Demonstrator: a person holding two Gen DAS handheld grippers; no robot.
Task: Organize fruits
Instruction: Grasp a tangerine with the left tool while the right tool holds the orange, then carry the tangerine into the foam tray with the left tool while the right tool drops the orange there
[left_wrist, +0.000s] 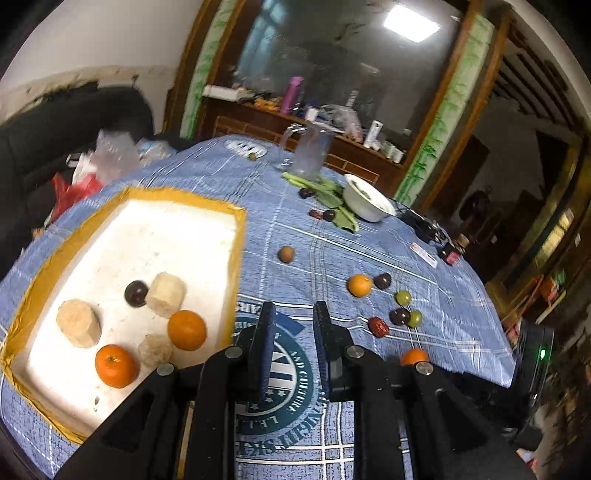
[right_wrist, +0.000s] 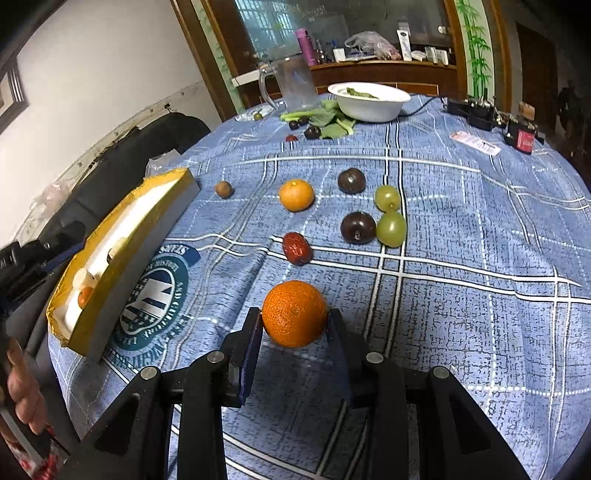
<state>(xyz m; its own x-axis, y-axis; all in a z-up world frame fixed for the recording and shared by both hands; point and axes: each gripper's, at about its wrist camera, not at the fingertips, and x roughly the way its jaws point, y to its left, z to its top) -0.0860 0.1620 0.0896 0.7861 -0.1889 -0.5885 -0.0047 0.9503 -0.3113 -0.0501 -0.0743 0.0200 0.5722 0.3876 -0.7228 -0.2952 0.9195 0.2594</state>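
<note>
Right gripper (right_wrist: 293, 325) jaws clamp an orange (right_wrist: 294, 313) — left gripper (left_wrist: 293, 321) jaws empty.

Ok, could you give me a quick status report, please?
Left gripper shut, empty. Right gripper shut on orange. Tray holds two oranges; path clear.

"AND CULTURE" on the tablecloth's round emblem (left_wrist: 284, 373)

Beside the tray (left_wrist: 236, 236), the left hand-held gripper (left_wrist: 294, 314) hides the lower half of an orange (left_wrist: 413, 356). In the right wrist view the tray's wall (right_wrist: 147, 254) conceals most of its contents; one orange (right_wrist: 85, 295) peeks out. Shelf clutter (left_wrist: 332, 114) beyond the desk (right_wrist: 461, 258) is blurred, unreadable.
</note>
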